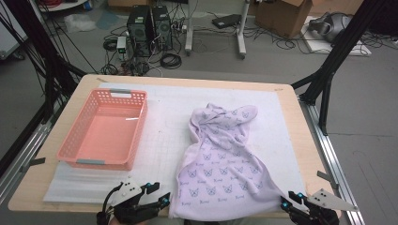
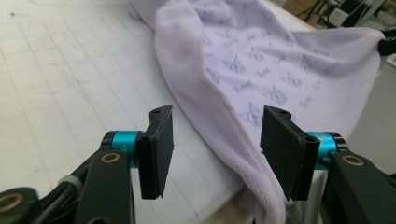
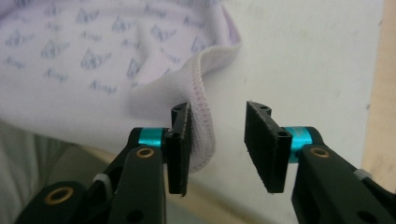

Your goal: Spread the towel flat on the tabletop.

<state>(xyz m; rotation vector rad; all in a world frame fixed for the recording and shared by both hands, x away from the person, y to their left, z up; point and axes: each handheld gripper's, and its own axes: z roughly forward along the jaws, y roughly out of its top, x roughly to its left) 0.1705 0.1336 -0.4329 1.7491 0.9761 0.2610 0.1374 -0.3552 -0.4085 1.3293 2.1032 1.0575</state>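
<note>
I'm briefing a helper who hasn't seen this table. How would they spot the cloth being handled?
On the white mat covering the wooden table, look right of the pink basket. The cloth is pale lilac, rumpled, spreading towards the near edge, and printed all over with small blue cat faces.

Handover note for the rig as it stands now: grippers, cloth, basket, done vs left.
Left gripper: jaws open, the near left edge of the lilac cloth lies between them, pads not pressing.
Right gripper: jaws open, the cloth's hem corner rests against one pad, not clamped.
Cloth: spread on the white mat, near edge hanging over the table's front, far end bunched up.
Pink basket: at the left on the mat, nothing in it.
Done: cloth pulled out lengthwise, both corners let go.
Left, likely: fold the cloth and put it in the basket.
</note>
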